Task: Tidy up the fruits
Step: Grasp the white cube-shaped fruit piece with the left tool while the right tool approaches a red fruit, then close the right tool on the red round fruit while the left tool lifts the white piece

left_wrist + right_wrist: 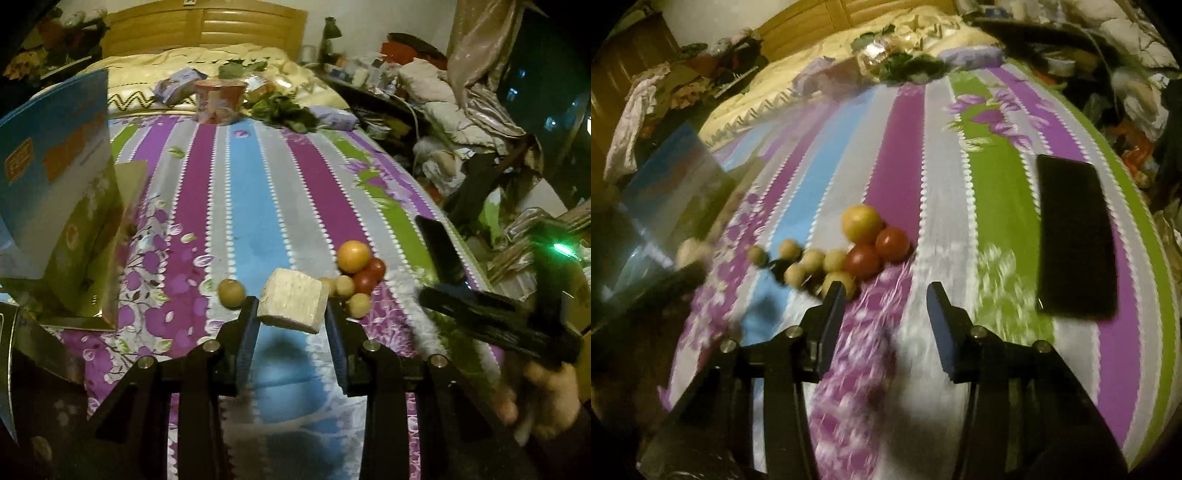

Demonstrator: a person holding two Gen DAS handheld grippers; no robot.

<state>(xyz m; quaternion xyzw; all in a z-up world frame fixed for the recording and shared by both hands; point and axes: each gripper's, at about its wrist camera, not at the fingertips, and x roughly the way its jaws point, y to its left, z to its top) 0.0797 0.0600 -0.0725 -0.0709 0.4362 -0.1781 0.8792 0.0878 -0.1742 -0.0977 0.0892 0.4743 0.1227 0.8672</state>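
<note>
My left gripper (291, 306) is shut on a pale cut block of fruit (293, 301) and holds it above the striped bedspread. Behind it lie an orange (353, 256), two red tomatoes (369, 277) and several small tan round fruits (232, 292). In the right wrist view my right gripper (886, 299) is open and empty, low over the bedspread, just right of the same pile: orange (861, 222), tomatoes (892, 243), small tan fruits (812, 260). The right gripper (498, 314) also shows at the right of the left wrist view.
An open blue-and-green cardboard box (62, 206) stands at the left on the bed. A black phone (1075, 236) lies at the right on the green stripe. A red cup (219, 99), leafy greens (284, 110) and packets sit at the far end. Clutter lies beyond the bed's right edge.
</note>
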